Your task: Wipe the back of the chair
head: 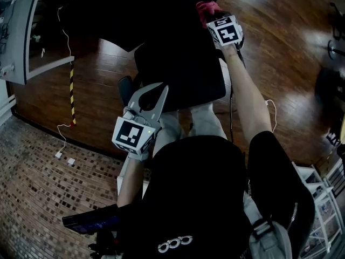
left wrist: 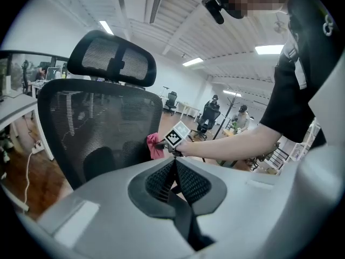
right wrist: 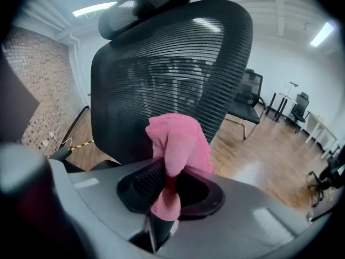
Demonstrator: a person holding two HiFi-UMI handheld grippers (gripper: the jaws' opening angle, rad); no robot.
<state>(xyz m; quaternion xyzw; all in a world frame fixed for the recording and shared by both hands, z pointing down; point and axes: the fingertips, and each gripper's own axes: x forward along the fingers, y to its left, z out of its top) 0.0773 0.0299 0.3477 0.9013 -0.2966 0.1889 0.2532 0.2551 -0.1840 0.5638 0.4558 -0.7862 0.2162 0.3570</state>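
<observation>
Up front in the right gripper view, my right claw is clamped on a bunched pink cloth. The cloth stands up out of the jaws before the lower mesh of the chair back, below the headrest. Whether cloth and mesh touch, I can't tell. From the left gripper view, the cloth sits at the back's side edge. My left claw is closed, pads together on nothing, held apart from the back. Wooden floor lies beneath.
</observation>
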